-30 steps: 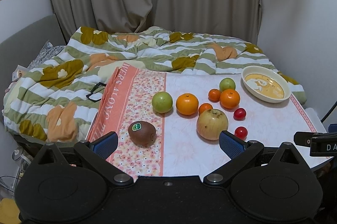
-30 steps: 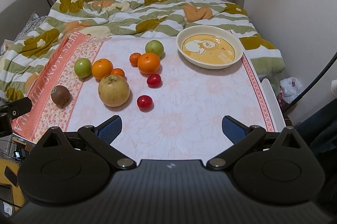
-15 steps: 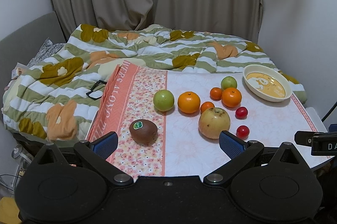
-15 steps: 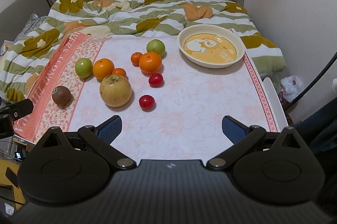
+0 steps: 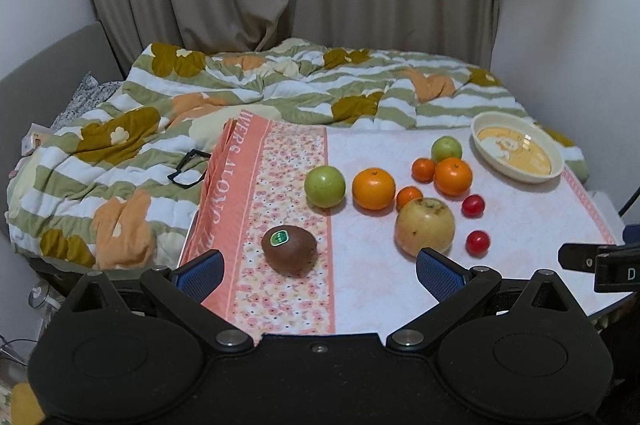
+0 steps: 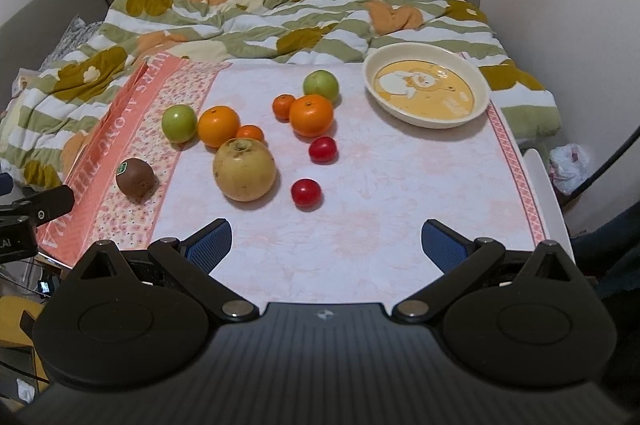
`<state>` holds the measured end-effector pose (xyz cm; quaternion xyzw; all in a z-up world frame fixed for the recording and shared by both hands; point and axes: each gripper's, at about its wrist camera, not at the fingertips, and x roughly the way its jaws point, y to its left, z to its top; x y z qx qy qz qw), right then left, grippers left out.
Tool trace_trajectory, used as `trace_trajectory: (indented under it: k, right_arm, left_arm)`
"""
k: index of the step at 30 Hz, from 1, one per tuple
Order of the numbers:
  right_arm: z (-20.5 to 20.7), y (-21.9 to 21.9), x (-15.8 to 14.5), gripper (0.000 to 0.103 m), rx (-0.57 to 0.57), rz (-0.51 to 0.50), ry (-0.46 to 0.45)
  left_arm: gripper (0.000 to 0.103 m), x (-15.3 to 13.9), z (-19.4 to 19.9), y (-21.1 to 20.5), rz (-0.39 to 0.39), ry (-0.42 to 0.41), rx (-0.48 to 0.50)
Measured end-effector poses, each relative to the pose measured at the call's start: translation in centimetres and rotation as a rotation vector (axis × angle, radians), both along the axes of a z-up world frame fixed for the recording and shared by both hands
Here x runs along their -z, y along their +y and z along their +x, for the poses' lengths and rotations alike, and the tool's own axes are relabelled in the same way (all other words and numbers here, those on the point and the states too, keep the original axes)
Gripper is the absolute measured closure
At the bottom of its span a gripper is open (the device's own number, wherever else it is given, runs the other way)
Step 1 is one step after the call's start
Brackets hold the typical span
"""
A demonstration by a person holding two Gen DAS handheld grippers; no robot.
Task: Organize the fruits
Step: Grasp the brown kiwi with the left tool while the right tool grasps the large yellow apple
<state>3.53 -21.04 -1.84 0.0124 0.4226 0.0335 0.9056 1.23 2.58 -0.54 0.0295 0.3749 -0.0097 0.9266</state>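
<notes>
Now both spread empty: the left hand-held gripper (image 5: 318, 265) has the kiwi (image 5: 289, 250) dead ahead, long axis crosswise; the right hand-held gripper (image 6: 326, 241) sits farther off.

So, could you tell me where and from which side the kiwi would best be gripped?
Probably across its short middle, coming from the near edge with the left gripper, which is open and lined up with it. The kiwi lies on its side, long axis left to right, clear of the green apple behind.
</notes>
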Motion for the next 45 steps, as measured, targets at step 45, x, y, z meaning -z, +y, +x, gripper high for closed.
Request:
trace_trajectory:
  k: [45]
  right_arm:
    - [14.4, 8.2, 11.0, 0.002, -0.390, -0.010, 0.062]
  left_arm:
    - [0.033, 12.9, 13.8, 4.0, 0.029, 0.246, 0.075]
